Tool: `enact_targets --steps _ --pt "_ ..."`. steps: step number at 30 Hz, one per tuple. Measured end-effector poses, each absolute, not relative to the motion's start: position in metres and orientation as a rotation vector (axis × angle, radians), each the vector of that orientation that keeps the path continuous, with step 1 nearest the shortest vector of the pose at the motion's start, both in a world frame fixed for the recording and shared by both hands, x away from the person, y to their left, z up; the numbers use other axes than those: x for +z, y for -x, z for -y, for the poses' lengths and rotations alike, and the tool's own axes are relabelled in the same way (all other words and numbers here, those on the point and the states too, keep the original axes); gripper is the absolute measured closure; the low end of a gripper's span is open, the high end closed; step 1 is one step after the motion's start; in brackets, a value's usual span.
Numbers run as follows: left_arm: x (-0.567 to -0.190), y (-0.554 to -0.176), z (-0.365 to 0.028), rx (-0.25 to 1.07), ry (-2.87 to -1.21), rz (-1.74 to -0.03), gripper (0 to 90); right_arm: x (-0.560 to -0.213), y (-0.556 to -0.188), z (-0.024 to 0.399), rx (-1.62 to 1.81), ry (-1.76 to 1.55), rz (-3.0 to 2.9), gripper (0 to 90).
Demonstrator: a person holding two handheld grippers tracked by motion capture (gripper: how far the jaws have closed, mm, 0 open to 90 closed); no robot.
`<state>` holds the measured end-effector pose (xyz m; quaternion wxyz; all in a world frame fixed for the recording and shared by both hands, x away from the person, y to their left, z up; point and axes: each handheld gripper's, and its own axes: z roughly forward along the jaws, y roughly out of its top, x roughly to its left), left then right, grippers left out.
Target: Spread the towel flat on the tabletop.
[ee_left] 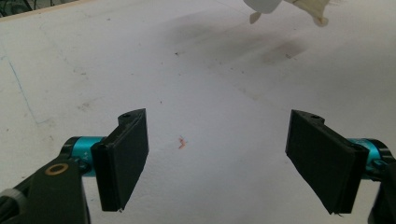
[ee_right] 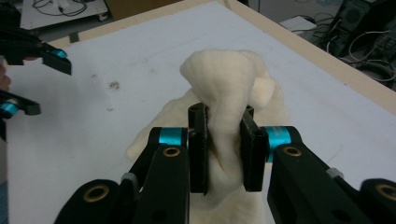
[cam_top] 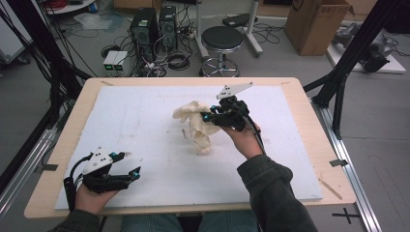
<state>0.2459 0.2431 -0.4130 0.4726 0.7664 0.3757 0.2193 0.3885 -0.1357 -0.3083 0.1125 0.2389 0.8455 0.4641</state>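
A cream cloth (cam_top: pixel 198 126) hangs bunched above the middle of the white foam board (cam_top: pixel 145 111), its lower end near the board. My right gripper (cam_top: pixel 209 116) is shut on the cloth, and in the right gripper view a fold of cloth (ee_right: pixel 224 112) is pinched between the two black jaws of that gripper (ee_right: pixel 225 151). My left gripper (cam_top: pixel 131 163) rests low at the board's front left, open, with nothing between its jaws. In the left gripper view this gripper (ee_left: pixel 217 156) stands wide over bare board, and the cloth's edge (ee_left: pixel 266 5) shows at the top.
The board lies on a wooden table (cam_top: pixel 309 125). Behind the table are a black stool (cam_top: pixel 222 41), computer towers (cam_top: pixel 153 29), cables and a cardboard box (cam_top: pixel 316 24). Black frame posts (cam_top: pixel 355 48) stand at the right.
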Motion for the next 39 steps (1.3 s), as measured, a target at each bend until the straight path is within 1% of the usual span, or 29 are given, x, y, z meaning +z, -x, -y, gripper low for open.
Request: enact_targets --steps 10,14,18,19,20,21,22,23,24,27,35,39 --pt "-0.413 -0.246 -0.243 0.540 -1.875 -0.919 21.8 -0.307 -0.366 0.126 1.398 -0.626 -2.517 76.8" --pt "-0.413 -0.245 -0.243 0.539 -1.872 -0.918 21.8 -0.313 -0.362 0.123 1.403 -0.629 -2.532 76.8" --pt "-0.413 -0.245 -0.242 0.536 -1.872 -0.917 21.9 -0.327 -0.363 0.120 1.386 -0.651 -2.559 76.7" --pt "-0.413 -0.245 -0.242 0.537 -1.874 -0.915 21.8 -0.336 -0.365 0.119 1.370 -0.659 -2.571 76.7" --pt "-0.413 -0.245 -0.242 0.537 -1.877 -0.912 21.8 -0.336 -0.365 0.119 1.370 -0.659 -2.571 76.7" --pt "-0.413 -0.246 -0.242 0.536 -1.876 -0.912 21.8 -0.344 -0.368 0.118 1.344 -0.678 -2.586 76.5" --pt "-0.413 -0.246 -0.242 0.534 -1.877 -0.912 21.8 -0.344 -0.368 0.118 1.344 -0.678 -2.586 76.5" --pt "-0.413 -0.246 -0.242 0.535 -1.876 -0.914 21.8 -0.353 -0.370 0.118 1.327 -0.692 -2.597 76.1" --pt "-0.413 -0.246 -0.242 0.534 -1.874 -0.915 21.8 -0.353 -0.370 0.118 1.327 -0.692 -2.597 76.1" --pt "-0.414 -0.246 -0.241 0.531 -1.876 -0.914 21.9 -0.371 -0.377 0.120 1.229 -0.738 -2.635 75.3" --pt "-0.414 -0.247 -0.239 0.525 -1.879 -0.909 21.8 -0.394 -0.380 0.131 1.236 -0.823 -2.636 74.7" --pt "-0.414 -0.248 -0.238 0.522 -1.880 -0.909 21.8 -0.406 -0.380 0.134 1.220 -0.855 -2.647 71.8"
